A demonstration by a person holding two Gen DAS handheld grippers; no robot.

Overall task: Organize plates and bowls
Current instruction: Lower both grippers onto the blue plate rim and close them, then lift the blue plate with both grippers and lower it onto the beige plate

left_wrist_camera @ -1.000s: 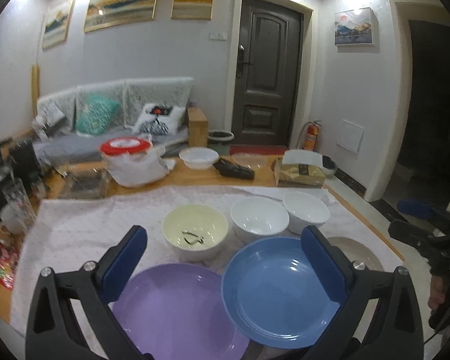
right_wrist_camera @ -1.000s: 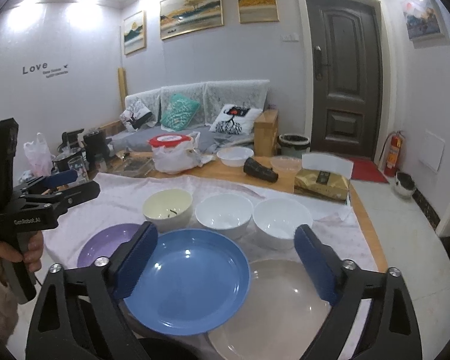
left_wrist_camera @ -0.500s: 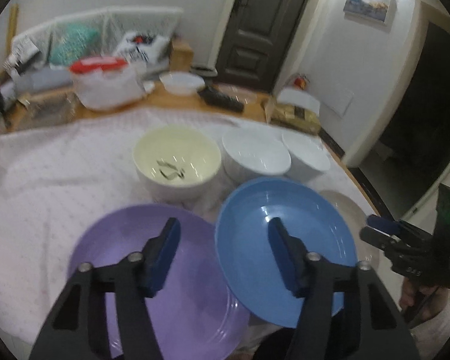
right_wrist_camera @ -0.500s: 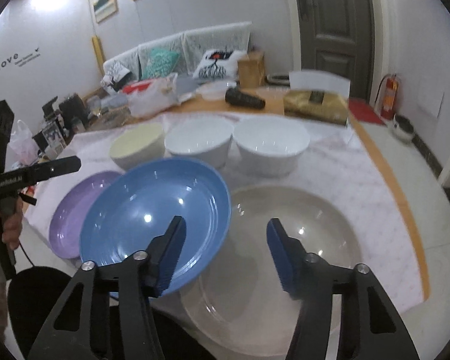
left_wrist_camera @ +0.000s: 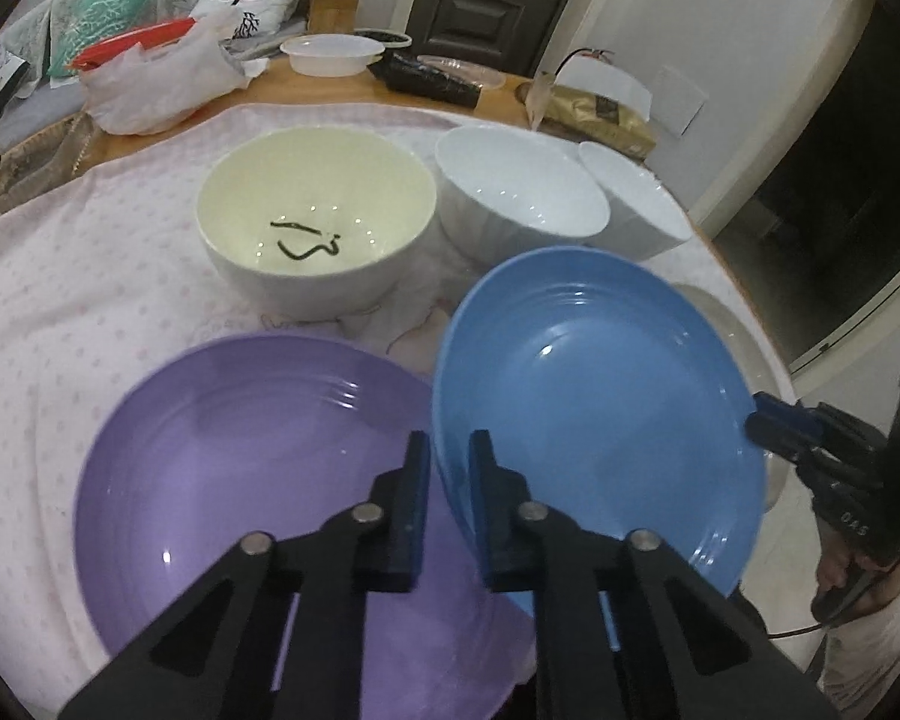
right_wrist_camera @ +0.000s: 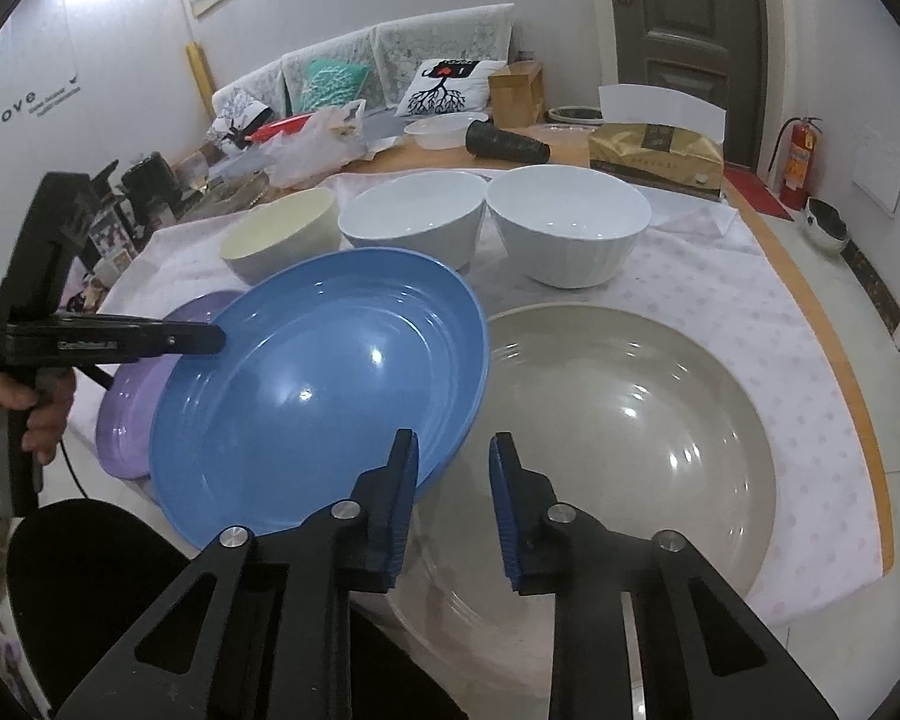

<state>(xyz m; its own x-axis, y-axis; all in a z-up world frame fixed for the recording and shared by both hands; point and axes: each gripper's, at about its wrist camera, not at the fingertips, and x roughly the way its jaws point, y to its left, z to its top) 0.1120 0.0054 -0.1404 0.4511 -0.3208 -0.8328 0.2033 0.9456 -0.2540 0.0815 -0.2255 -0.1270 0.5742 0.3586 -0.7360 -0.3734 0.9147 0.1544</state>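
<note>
left tongs (left_wrist_camera: 447,468): pinched on the blue plate (left_wrist_camera: 594,396) rim at its 8 o'clock | right tongs (right_wrist_camera: 453,468): narrow, gripping its 5 o'clock edge | plate tilts between purple plate (left_wrist_camera: 240,468) and beige plate (right_wrist_camera: 630,432)

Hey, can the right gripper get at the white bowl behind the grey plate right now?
Probably yes: the white bowl sits uncovered beyond the grey plate, nothing standing between. The right gripper is shut, so it must open first.
</note>
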